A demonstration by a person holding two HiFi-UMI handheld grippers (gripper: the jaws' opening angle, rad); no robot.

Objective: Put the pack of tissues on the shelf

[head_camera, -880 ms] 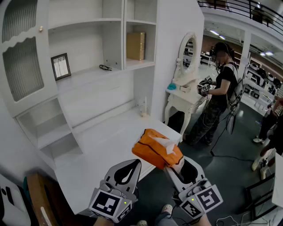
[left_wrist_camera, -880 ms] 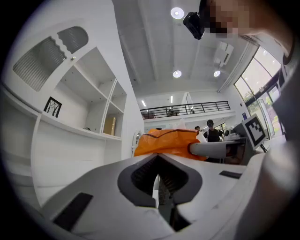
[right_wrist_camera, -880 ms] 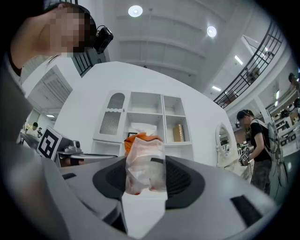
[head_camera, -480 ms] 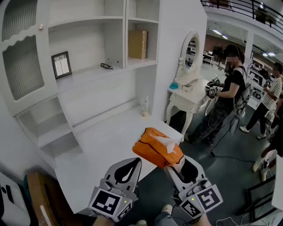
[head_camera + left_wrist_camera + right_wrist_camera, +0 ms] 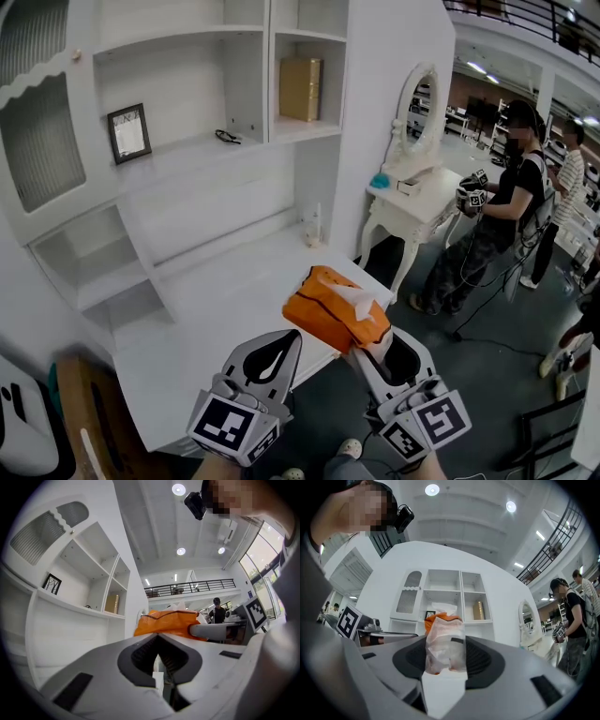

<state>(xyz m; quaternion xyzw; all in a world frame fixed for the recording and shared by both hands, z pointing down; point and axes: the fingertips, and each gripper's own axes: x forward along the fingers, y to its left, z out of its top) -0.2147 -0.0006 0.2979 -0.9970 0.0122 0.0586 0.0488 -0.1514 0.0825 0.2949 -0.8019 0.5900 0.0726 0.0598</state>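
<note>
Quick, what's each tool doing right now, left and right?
Left tool: closed, nothing between its jaws.
Right tool: closed on the orange pack of tissues.

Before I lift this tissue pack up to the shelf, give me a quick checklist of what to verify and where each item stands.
1. Grip: the right gripper is shut on one end of the pack of tissues: ok.
2. Free hand: the left gripper is shut with nothing in it: ok.
3. Landing room: the shelf is bare between the picture frame and the small dark object: ok.
4. Pack at the shelf: it hangs over the front edge of the desk, well short of the shelf: not ok.
5. Whether the end grip will hold through a long reach: cannot tell.
</note>
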